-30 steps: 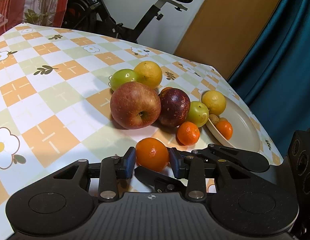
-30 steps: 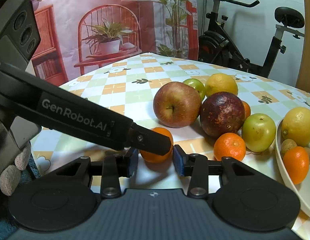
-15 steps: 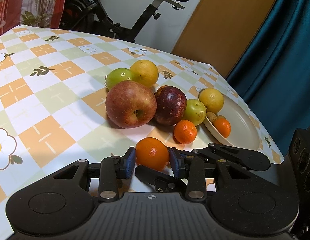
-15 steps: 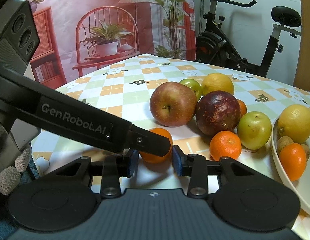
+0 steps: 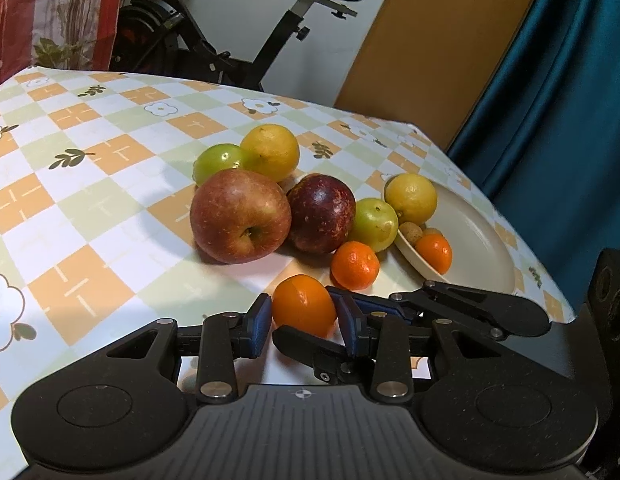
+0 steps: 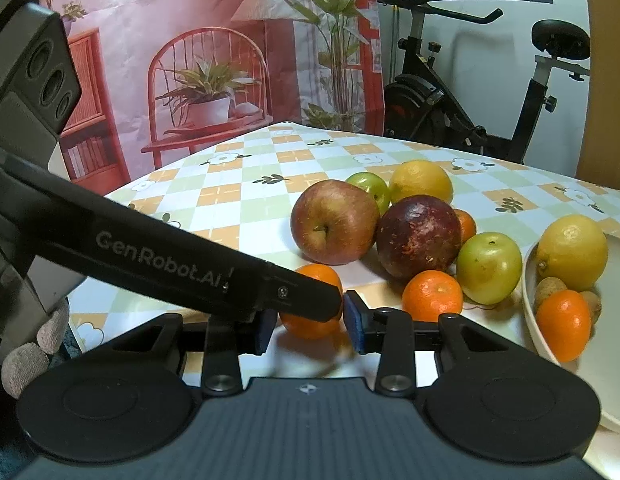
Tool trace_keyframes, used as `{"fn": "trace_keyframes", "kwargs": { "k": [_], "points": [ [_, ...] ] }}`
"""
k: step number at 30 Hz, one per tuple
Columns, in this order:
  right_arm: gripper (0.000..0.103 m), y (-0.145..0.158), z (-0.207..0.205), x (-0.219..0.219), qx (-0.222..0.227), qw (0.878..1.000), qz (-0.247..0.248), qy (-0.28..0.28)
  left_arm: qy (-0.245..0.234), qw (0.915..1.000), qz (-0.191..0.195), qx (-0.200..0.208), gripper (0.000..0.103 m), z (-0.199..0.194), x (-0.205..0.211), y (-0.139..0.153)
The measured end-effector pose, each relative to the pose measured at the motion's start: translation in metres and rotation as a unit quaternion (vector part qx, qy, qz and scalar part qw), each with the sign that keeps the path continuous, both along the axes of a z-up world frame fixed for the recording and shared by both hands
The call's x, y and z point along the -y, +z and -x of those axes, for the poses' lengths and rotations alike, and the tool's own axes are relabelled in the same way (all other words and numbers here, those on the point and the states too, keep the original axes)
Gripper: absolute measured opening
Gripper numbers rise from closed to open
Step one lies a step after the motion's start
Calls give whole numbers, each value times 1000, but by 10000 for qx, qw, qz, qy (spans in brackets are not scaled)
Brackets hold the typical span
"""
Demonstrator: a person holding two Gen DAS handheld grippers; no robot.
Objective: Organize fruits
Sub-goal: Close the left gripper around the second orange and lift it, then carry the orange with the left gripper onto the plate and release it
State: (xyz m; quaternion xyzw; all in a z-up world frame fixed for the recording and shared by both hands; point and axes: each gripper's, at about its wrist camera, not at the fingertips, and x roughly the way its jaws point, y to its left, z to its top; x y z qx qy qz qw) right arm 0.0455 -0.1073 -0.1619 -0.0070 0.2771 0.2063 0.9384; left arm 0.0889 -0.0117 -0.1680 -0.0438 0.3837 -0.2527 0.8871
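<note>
Fruit sorting barely begun: most fruit off the plate.
Both the left tongs and right tongs sit narrowed around 1 orange on the bench; grip uncertain. Plate holds 1 lemon, 1 mandarin.

I think I am looking into a room in somebody's home. A table wears a checked cloth with little flowers and leaves on it. Behind it stands an exercise bike by a white wall. A big picture sheet hangs up, showing a red chair, a plant and a lamp. A blue curtain hangs beside a wooden door.
</note>
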Motion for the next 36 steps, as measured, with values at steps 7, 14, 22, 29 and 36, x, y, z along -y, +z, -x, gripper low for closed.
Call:
{"fn": "trace_keyframes", "kwargs": {
  "k": [7,14,22,29,36],
  "points": [
    [39,-1,3,6,-52,10000,-1,-59,-19,10000,-93,-29,38,2,8,0],
    [39,-1,6,8,-68,10000,19,-57,-38,9999,-158,-36,38,5,11,0],
    [39,-4,4,8,-155,9999,66,-27,-68,9998,-168,-109,39,5,11,-3],
    [38,-8,2,6,-187,9997,119,-40,-63,9998,-136,-150,38,4,10,-5],
    [37,-2,7,11,20,10000,16,-89,-130,9998,-123,98,38,9,14,8]
  ]
}}
